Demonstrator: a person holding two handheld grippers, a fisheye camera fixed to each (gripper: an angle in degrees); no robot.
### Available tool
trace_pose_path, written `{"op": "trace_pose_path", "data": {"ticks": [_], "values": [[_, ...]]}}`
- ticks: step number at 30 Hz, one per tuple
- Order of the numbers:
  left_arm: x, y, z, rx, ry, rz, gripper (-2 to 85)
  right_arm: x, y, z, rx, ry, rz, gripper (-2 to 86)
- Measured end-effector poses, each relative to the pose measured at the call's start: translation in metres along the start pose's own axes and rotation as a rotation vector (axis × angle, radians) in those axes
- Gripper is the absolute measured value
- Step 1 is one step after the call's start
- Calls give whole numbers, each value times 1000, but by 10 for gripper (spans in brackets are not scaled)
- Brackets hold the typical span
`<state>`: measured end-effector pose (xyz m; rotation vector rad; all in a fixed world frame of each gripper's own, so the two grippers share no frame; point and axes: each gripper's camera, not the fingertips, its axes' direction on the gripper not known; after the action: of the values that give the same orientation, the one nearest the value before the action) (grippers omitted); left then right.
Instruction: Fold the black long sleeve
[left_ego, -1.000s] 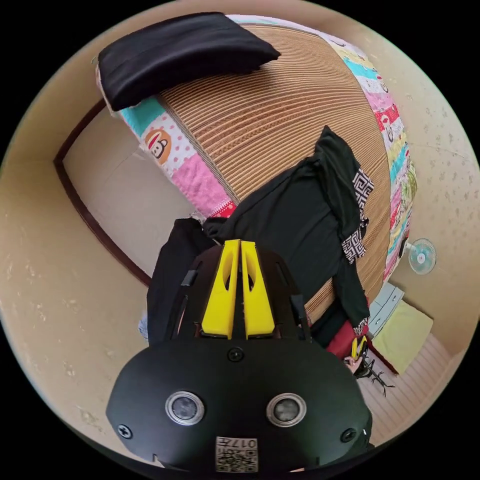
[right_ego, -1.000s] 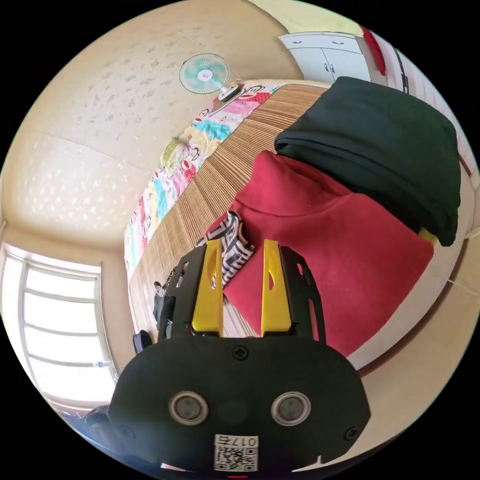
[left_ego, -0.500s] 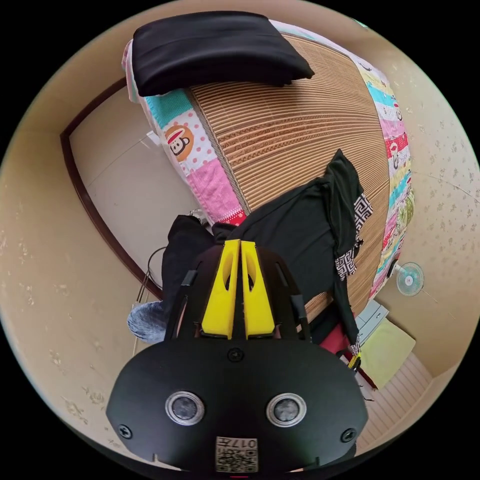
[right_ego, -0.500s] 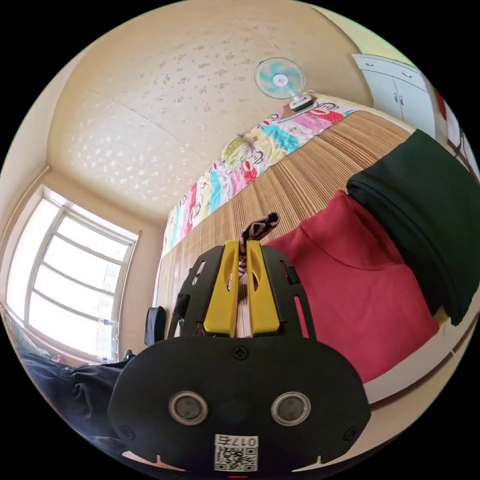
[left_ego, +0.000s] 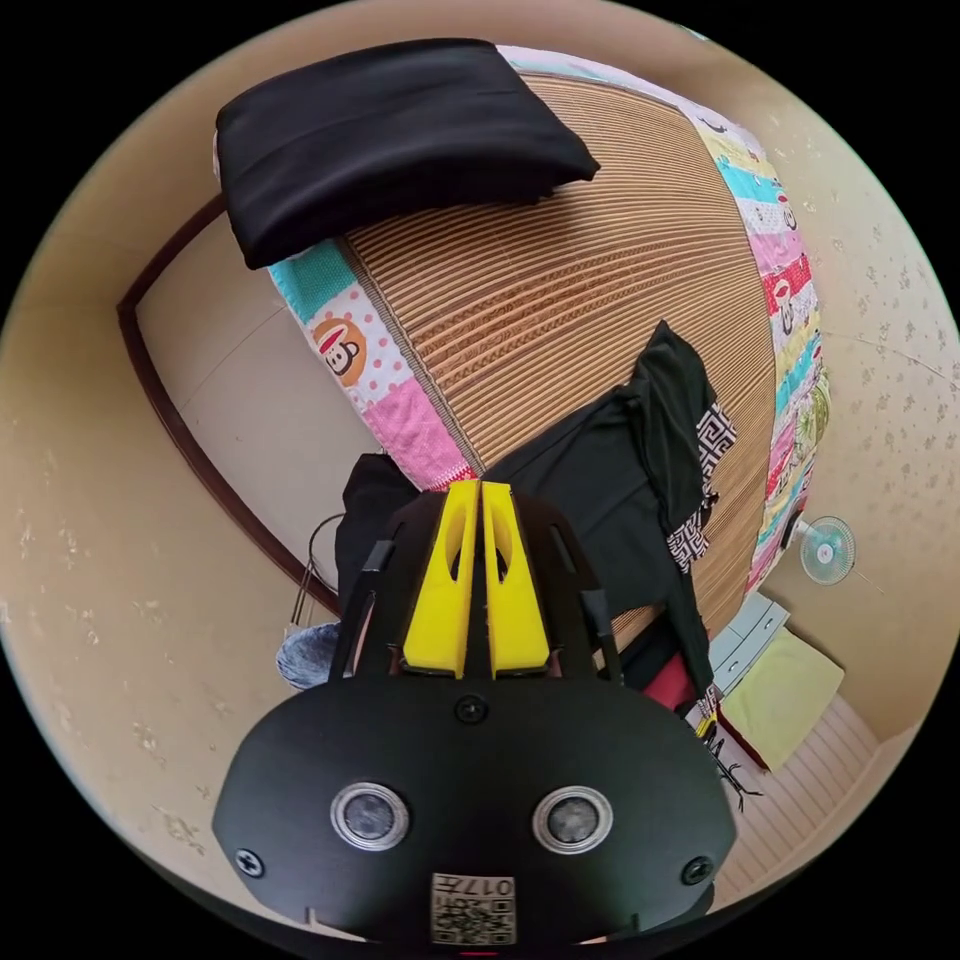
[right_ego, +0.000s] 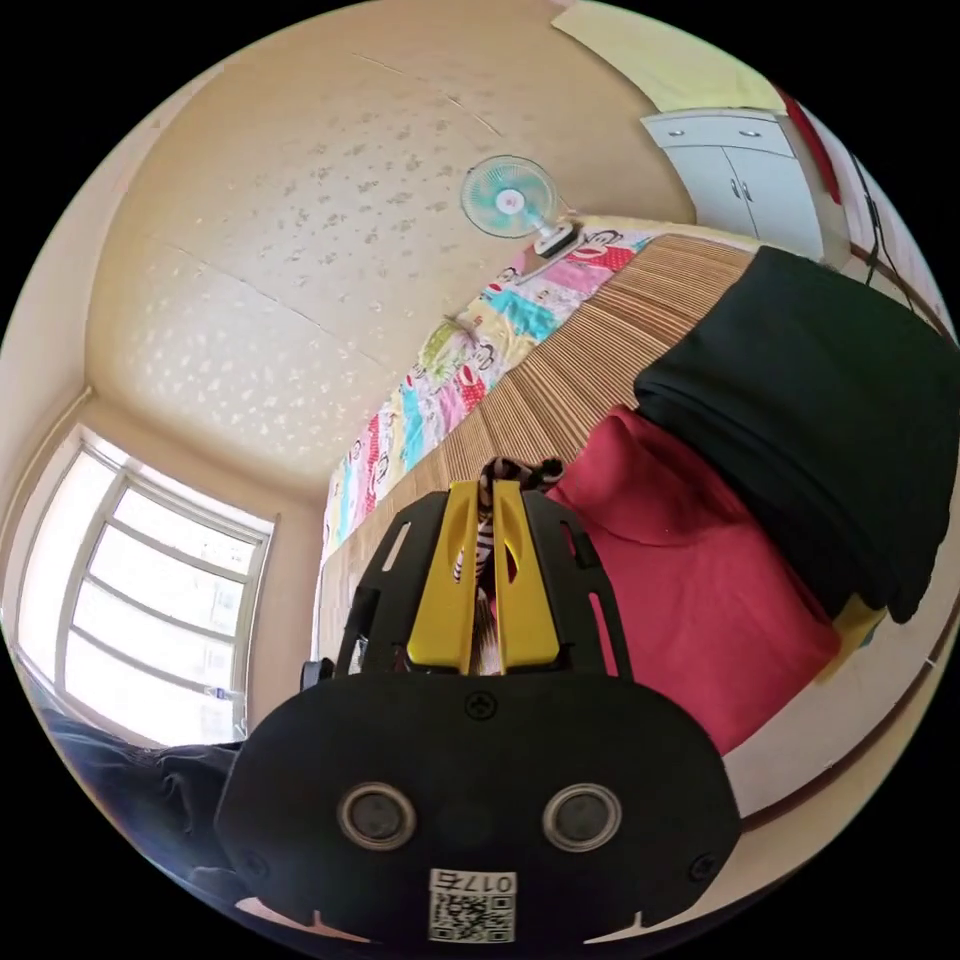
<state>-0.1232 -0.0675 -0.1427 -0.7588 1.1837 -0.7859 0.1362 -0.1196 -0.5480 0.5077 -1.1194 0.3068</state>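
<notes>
The black long sleeve (left_ego: 600, 480) lies partly spread on the bed's slatted mat (left_ego: 560, 270), one end hanging over the bed edge, its patterned trim (left_ego: 712, 440) bunched along the far side. The left hand-held gripper (left_ego: 478, 500) has its 2 jaws drawn together at the garment's near edge, though whether cloth sits between them cannot be told. In the right gripper view, the right hand-held gripper (right_ego: 484, 500) has its jaws pinched on the black-and-white patterned trim (right_ego: 500, 475), probably to pull the shirt taut between 2 ends before folding. A red garment (right_ego: 690, 590) and a folded black stack (right_ego: 830, 420) lie beside it, likely set aside.
</notes>
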Motion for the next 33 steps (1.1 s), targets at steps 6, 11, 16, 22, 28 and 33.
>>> {"op": "trace_pose_path", "data": {"ticks": [6, 11, 16, 22, 28, 33], "values": [[5, -1, 16, -48, -8, 9, -10, 110, 17, 21, -69, 113, 379, 28], [4, -5, 11, -39, -3, 14, -9, 57, -10, -10, 44, -76, -36, 28], [-7, -10, 18, -60, 18, -18, -10, 155, -2, 20, -124, 231, 291, 29], [-16, -24, 7, -52, -5, -41, -10, 126, 0, 31, 4, 53, 170, 31], [-29, -40, 4, -70, -27, -37, -10, -7, -16, 123, -139, -156, -146, 32], [-58, -58, 3, -85, 22, -59, -10, -85, 17, 239, -325, -321, -257, 33]]}}
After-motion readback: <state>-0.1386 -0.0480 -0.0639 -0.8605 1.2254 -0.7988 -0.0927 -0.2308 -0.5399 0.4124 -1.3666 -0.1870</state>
